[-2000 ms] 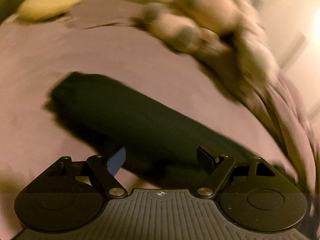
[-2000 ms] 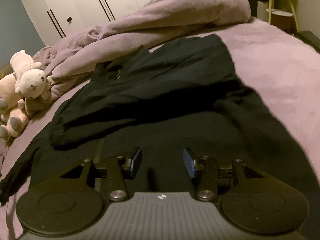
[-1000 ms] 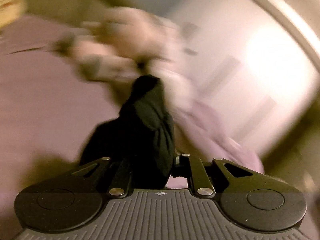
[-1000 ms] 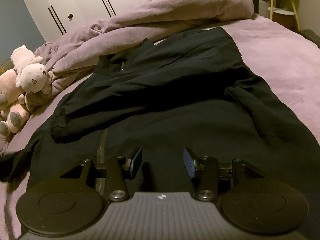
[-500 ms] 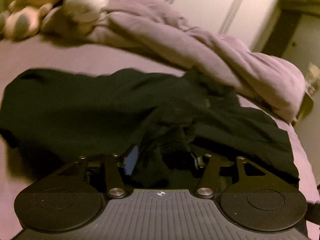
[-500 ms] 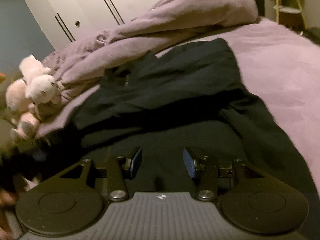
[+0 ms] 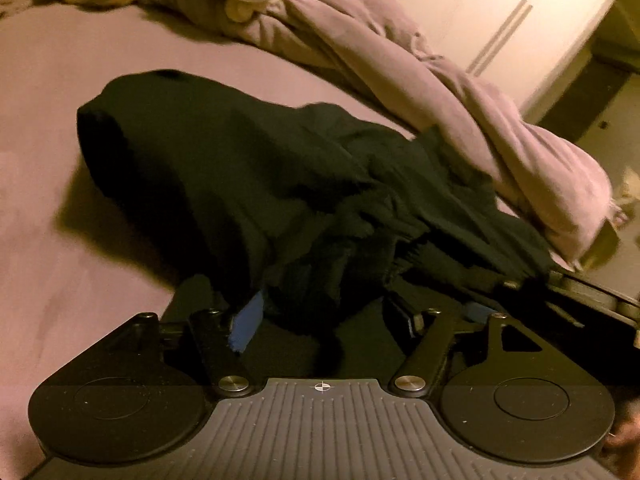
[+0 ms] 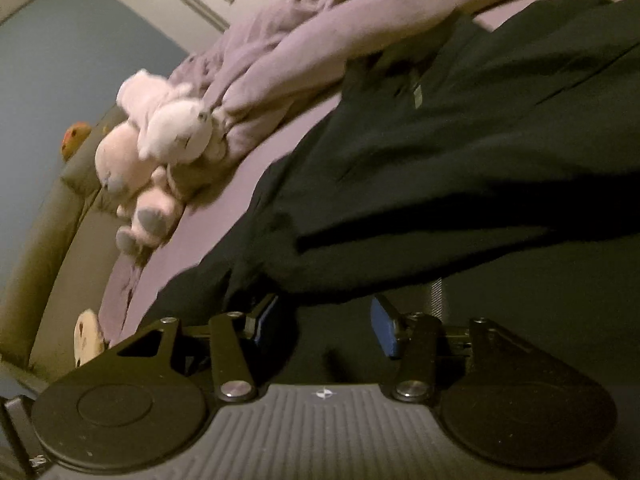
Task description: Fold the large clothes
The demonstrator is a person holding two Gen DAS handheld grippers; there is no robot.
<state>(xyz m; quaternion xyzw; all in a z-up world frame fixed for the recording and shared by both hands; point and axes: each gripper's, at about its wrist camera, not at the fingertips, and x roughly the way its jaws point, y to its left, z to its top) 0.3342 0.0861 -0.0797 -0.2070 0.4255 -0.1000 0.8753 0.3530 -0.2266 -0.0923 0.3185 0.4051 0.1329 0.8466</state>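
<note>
A large black garment (image 7: 248, 184) lies on a mauve bed sheet (image 7: 60, 152), its sleeve folded across the body in a bunched heap. My left gripper (image 7: 326, 318) is open, with bunched black cloth lying loose between its blue-padded fingers. The garment also fills the right wrist view (image 8: 460, 168), where a zip pull (image 8: 417, 98) shows near the collar. My right gripper (image 8: 324, 326) is open and low over the black cloth near a folded sleeve edge. Part of the right gripper shows at the right edge of the left wrist view (image 7: 592, 300).
A crumpled mauve duvet (image 7: 420, 76) lies along the far side of the bed. Plush toys (image 8: 160, 148) rest against it near the headboard (image 8: 44, 240). White wardrobe doors (image 7: 500, 12) stand behind. A small pale toy (image 8: 86, 336) lies by the bed's edge.
My left gripper carried the sleeve across onto the garment body and opened, so the cloth now lies loose between its fingers. My right gripper tilted and swung left, staying open.
</note>
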